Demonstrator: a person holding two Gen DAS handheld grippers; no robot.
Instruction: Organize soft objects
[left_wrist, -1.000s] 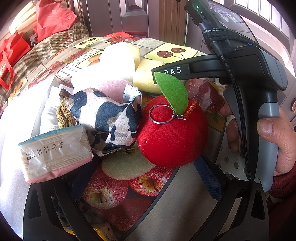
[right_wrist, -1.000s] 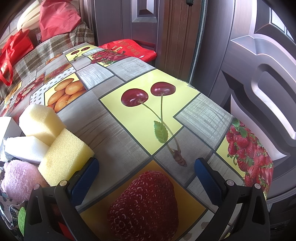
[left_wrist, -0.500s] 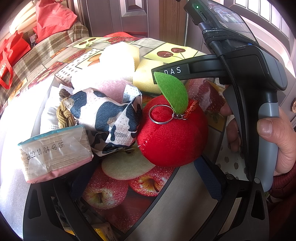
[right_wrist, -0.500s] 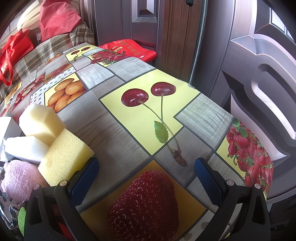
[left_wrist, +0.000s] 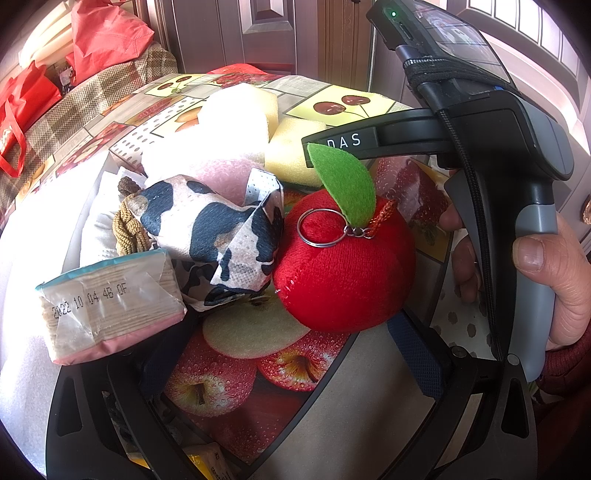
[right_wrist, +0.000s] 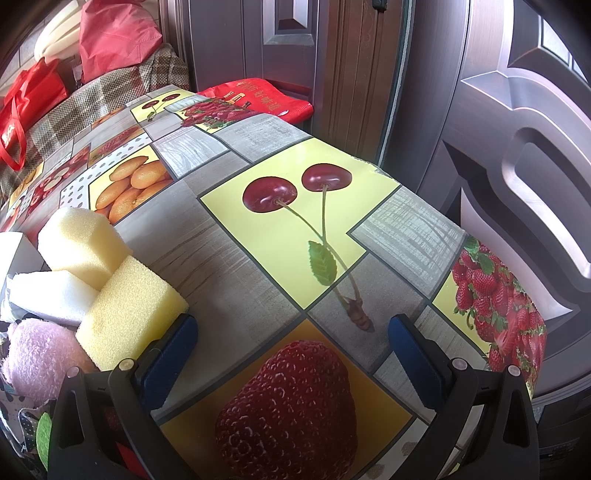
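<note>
the left gripper (left_wrist: 284, 336) stands with its jaws spread and empty, and the plush apple (left_wrist: 343, 266) sits just ahead, leaning toward its right finger, leaf upward. the right gripper (right_wrist: 291, 343) is likewise apart over bare tablecloth (right_wrist: 229, 266), with the yellow sponge (right_wrist: 129, 302) touching its left finger; the left looks nearer the apple.
</note>
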